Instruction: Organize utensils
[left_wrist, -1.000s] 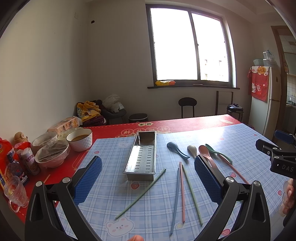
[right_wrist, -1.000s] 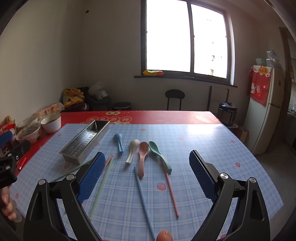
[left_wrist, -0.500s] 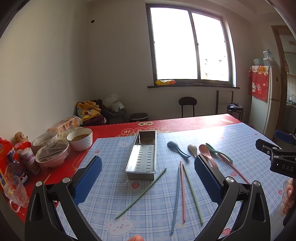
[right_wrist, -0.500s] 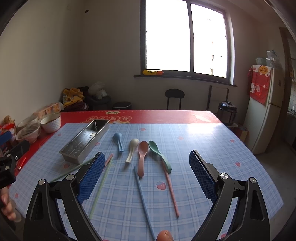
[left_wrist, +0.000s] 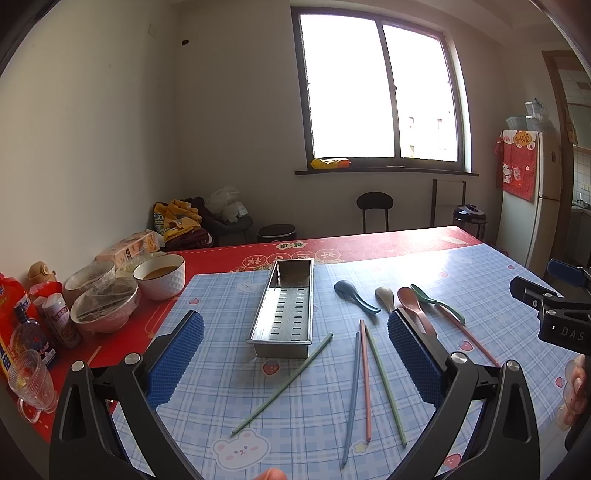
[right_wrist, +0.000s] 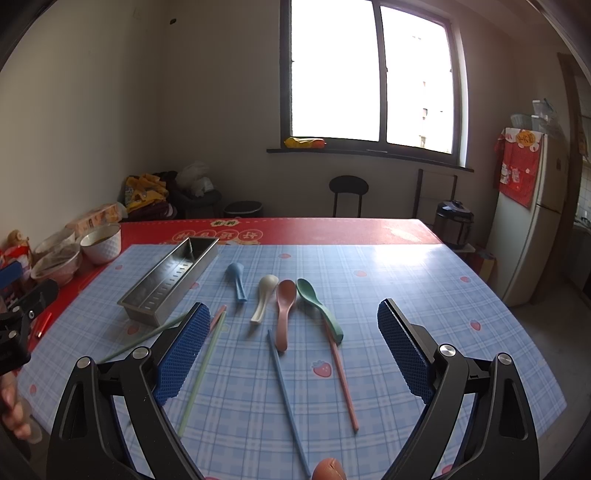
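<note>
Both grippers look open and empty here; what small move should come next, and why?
Probably lower the open right gripper onto the pink spoon just ahead of it: the metal tray is empty and every utensil lies on the tablecloth.

The table (right_wrist: 399, 280) wears a blue checked cloth over red. On it lie a perforated steel tray (left_wrist: 286, 308), four spoons side by side, blue (right_wrist: 236, 277), cream (right_wrist: 264, 293), pink (right_wrist: 284, 306) and green (right_wrist: 317, 302), and scattered chopsticks (left_wrist: 365, 373). Bowls (left_wrist: 160, 275), bottles (left_wrist: 35, 332) and a glass (left_wrist: 31, 380) crowd the left edge.
</note>
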